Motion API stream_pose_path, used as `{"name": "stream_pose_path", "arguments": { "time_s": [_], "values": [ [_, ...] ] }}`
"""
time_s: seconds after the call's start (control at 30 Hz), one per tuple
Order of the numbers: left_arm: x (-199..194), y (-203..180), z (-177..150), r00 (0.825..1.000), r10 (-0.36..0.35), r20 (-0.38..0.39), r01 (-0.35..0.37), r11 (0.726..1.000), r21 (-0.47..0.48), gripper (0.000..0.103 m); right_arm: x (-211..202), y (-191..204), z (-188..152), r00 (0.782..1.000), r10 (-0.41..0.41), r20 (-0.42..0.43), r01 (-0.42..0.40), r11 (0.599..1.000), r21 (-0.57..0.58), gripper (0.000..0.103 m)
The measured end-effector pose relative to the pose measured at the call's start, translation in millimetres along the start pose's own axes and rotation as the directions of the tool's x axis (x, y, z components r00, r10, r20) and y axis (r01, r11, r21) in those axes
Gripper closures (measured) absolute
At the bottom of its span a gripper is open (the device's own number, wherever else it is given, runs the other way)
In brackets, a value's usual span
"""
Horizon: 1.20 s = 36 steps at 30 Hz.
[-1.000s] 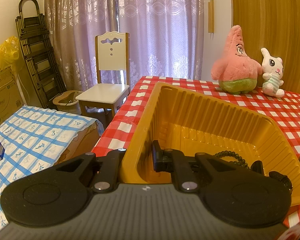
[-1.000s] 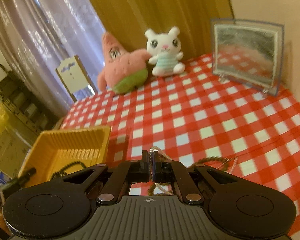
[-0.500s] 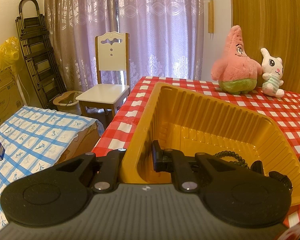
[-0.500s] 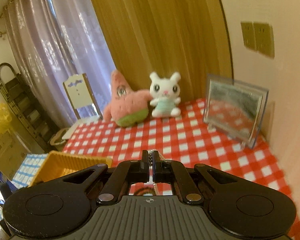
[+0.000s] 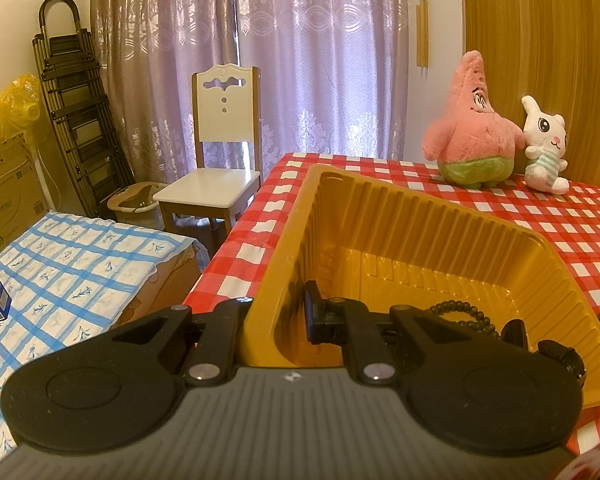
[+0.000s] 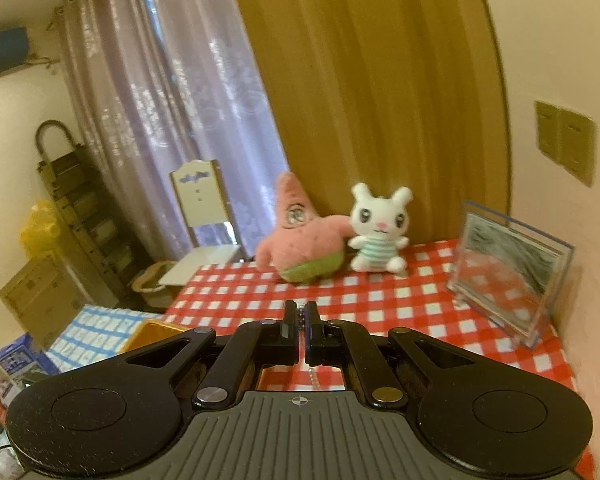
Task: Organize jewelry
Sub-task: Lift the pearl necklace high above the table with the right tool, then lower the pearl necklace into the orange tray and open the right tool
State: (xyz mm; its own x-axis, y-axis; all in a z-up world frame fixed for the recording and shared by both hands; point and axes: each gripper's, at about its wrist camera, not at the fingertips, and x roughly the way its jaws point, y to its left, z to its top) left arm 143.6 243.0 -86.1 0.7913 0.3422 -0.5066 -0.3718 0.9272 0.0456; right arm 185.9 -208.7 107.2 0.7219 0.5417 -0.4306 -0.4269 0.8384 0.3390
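The yellow tray point(image 5: 400, 240) on the checked worktop point(image 5: 560, 216) is thin ribbed plastic, probably light and flexible; the left hand-held gripper point(image 5: 278, 312) is clamped on its near wall, one finger inside and one outside. Dark bead strands point(image 5: 460, 312) lie in its near right corner. The right hand-held gripper point(image 6: 300, 330), above the worktop, pinches a fine pale chain point(image 6: 312, 376) that dangles limp; it looks light and slippery, best held near mid-length.
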Motion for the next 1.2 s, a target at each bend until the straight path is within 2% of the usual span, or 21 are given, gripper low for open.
{"name": "stream_pose_path", "arguments": {
  "time_s": [0.17,0.3,0.6,0.7,0.8,0.93,1.07,1.13,1.2],
  "values": [
    [-1,1,0,1.0,0.0,0.002,0.0,1.0,0.0,0.091,20,20,6,0.997,0.077,-0.019,-0.077,0.997,-0.012,0.1],
    [-1,2,0,1.0,0.0,0.002,0.0,1.0,0.0,0.091,39,43,10,0.986,0.165,-0.023,-0.165,0.986,-0.016,0.1],
    [-5,4,0,1.0,0.001,0.002,-0.001,1.0,-0.007,0.091,125,101,-4,0.938,0.329,-0.106,-0.33,0.944,0.003,0.1],
    [-4,3,1,1.0,0.001,0.001,-0.001,1.0,-0.009,0.091,146,114,-14,0.915,0.398,-0.072,-0.397,0.918,0.02,0.1],
    [-4,2,0,1.0,0.001,0.002,-0.001,1.0,-0.011,0.091,169,121,-32,0.925,0.367,-0.1,-0.369,0.929,-0.005,0.1],
    [-3,1,2,1.0,0.0,0.001,0.0,1.0,-0.017,0.091,200,118,-72,0.927,0.291,-0.238,-0.299,0.954,0.002,0.1],
    [-3,0,2,1.0,0.0,0.001,0.0,1.0,-0.02,0.091,220,107,-109,0.909,0.231,-0.347,-0.245,0.97,0.003,0.1],
    [-3,0,2,1.0,-0.001,0.001,0.001,1.0,-0.021,0.091,228,101,-120,0.9,0.205,-0.384,-0.223,0.975,-0.002,0.1],
    [-2,0,2,1.0,-0.001,0.001,0.001,1.0,-0.02,0.091,233,98,-126,0.9,0.179,-0.398,-0.204,0.979,-0.022,0.1]
  ]
}}
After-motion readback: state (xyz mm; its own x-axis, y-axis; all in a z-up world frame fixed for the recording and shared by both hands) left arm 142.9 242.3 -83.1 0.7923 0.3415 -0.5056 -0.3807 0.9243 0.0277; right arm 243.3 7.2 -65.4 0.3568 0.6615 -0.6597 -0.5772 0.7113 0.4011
